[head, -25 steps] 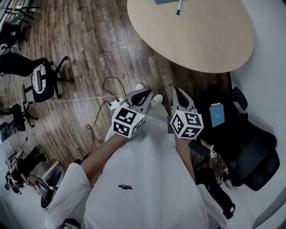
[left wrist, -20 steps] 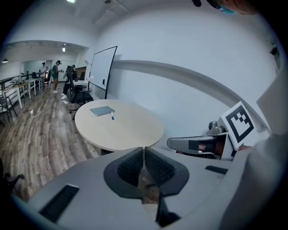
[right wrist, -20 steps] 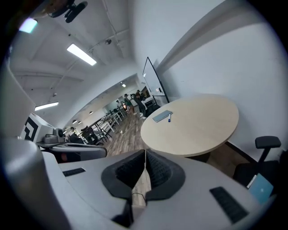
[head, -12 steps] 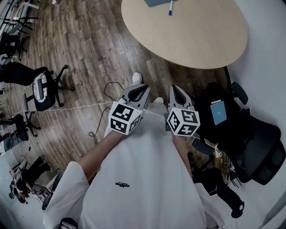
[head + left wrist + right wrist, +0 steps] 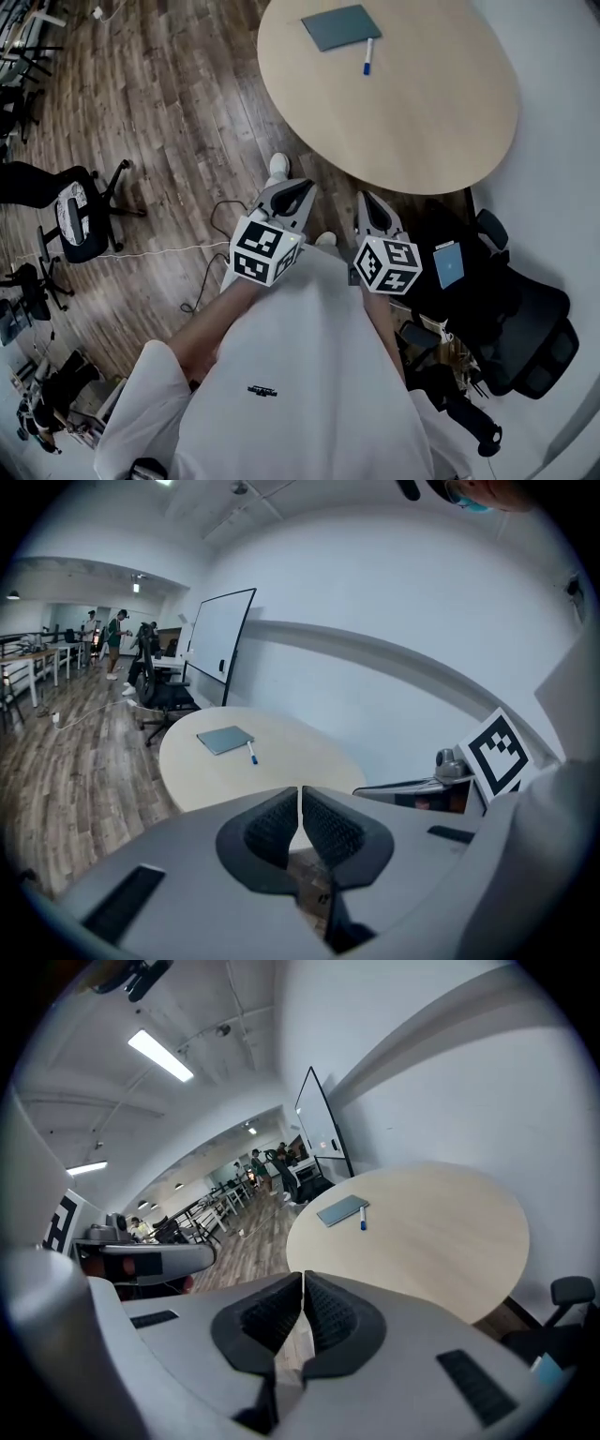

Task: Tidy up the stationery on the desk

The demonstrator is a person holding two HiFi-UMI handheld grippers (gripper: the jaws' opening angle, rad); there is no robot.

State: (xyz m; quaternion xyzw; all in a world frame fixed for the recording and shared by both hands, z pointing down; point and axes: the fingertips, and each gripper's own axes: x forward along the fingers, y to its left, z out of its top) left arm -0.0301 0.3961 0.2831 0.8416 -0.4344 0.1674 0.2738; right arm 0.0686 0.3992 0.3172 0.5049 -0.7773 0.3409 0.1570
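Note:
A grey-blue notebook [image 5: 341, 26] lies on the far part of the round wooden table [image 5: 422, 103], with a white marker with a blue cap [image 5: 367, 55] beside it. Both also show in the left gripper view, notebook [image 5: 225, 740] and marker [image 5: 250, 753], and in the right gripper view, notebook [image 5: 342, 1209] and marker [image 5: 362, 1219]. My left gripper [image 5: 296, 193] and right gripper [image 5: 371, 201] are held close to my body, well short of the table. Each one is shut with nothing between its jaws, left [image 5: 300, 799], right [image 5: 304, 1283].
A black office chair [image 5: 511, 328] with a blue card [image 5: 448, 263] on it stands at my right, by the white wall. Cables [image 5: 216, 234] run over the wooden floor in front of me. More chairs [image 5: 75, 202] stand at the left. A whiteboard [image 5: 217, 635] stands beyond the table.
I have stepped closer to the table; the notebook and the whole marker have come into the head view. Both grippers stay shut and level.

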